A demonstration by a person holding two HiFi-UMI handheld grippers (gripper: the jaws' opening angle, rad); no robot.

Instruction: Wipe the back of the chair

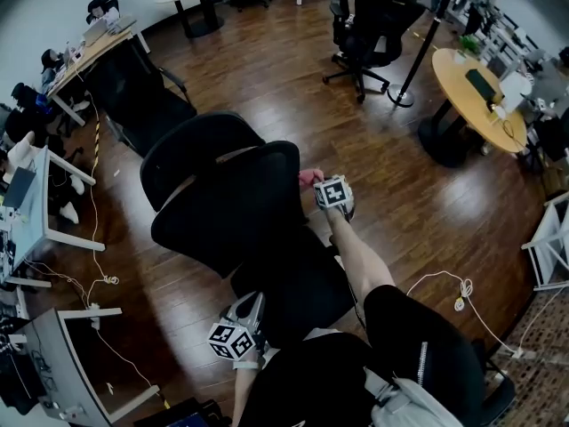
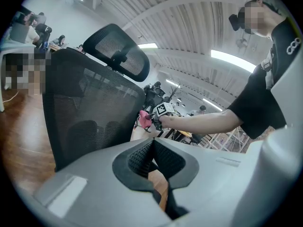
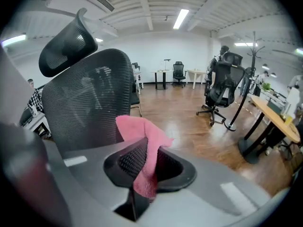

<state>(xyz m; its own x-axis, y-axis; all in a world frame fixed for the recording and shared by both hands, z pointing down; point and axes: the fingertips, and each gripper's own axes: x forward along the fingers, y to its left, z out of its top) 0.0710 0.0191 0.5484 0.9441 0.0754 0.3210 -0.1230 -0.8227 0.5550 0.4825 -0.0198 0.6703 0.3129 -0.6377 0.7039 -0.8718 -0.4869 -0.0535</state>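
We are looking down on the black mesh chair back [image 1: 233,210], which is standing in the middle of the wooden floor [image 1: 267,69], with its headrest [image 1: 197,149] just beyond it on the far side and the seat [image 1: 293,287] lying nearer to us. We are holding the pink cloth [image 1: 308,178] at the right edge of the chair back, near its top. Whether the cloth is pressing on the mesh or sitting just beside it, we cannot tell. The right gripper [image 1: 313,183] is pinching that cloth: in the right gripper view the cloth [image 3: 140,134] is hanging down between the two dark pads while its upper fold is standing up in front of the mesh [image 3: 90,108]. The left gripper [image 1: 249,308] is hovering low at the near side of the seat. In its own view its jaws are pressed together with nothing between them [image 2: 152,159], and they are pointing up at the chair back [image 2: 90,112]. Farther right, a white cable [image 1: 444,283] is lying on the floor. A round wooden table [image 1: 462,92] is standing at the far right, and another black office chair [image 1: 366,25] is standing far off.
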